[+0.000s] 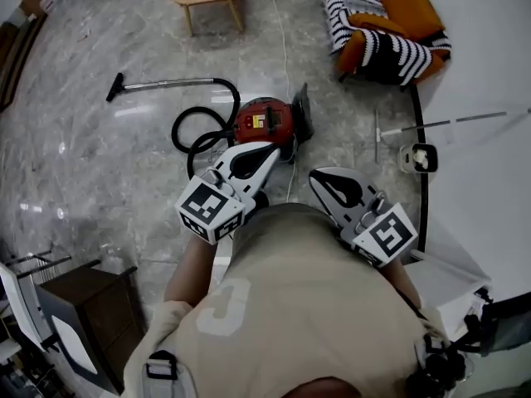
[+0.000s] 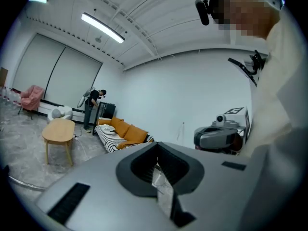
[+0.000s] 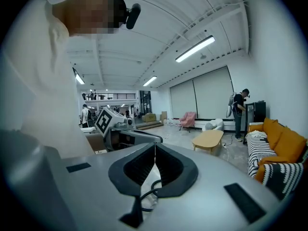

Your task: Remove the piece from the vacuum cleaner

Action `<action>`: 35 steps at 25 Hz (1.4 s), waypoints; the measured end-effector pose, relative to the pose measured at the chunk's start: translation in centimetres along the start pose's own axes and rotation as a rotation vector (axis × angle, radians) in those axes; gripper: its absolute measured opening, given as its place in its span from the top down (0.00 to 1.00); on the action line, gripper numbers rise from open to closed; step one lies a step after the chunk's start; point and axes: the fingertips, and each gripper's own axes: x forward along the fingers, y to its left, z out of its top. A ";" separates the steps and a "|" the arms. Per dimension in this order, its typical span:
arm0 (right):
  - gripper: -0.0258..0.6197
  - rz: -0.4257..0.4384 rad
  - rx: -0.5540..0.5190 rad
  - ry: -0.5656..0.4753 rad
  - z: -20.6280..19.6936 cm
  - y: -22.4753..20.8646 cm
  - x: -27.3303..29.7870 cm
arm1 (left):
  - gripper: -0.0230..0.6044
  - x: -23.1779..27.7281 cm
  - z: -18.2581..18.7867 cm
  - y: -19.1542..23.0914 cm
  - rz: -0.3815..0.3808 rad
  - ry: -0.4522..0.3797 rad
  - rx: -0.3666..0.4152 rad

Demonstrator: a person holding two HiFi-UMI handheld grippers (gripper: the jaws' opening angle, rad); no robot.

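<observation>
The vacuum cleaner point(image 1: 264, 121) is a red canister with a yellow-and-white label on top. It sits upright on the grey marble floor point(image 1: 99, 164), mid-room. A black panel point(image 1: 302, 113) stands tilted at its right side. Its black hose point(image 1: 176, 129) loops on the left, then arcs over to a metal wand point(image 1: 170, 81) lying flat farther left. The wand ends in a black nozzle point(image 1: 114, 88).
</observation>
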 end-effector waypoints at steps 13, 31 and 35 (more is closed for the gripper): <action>0.96 0.117 -0.077 0.083 1.0 2.7 8.5 | 0.96 -2.6 3.8 0.4 -0.187 -0.058 0.114; 0.95 0.182 -0.113 0.131 0.6 4.4 11.6 | 0.96 -5.7 3.5 5.2 -0.084 -0.066 0.083; 0.96 0.210 -0.109 0.106 0.8 3.5 11.4 | 0.96 -3.7 3.5 3.6 -0.116 -0.037 0.101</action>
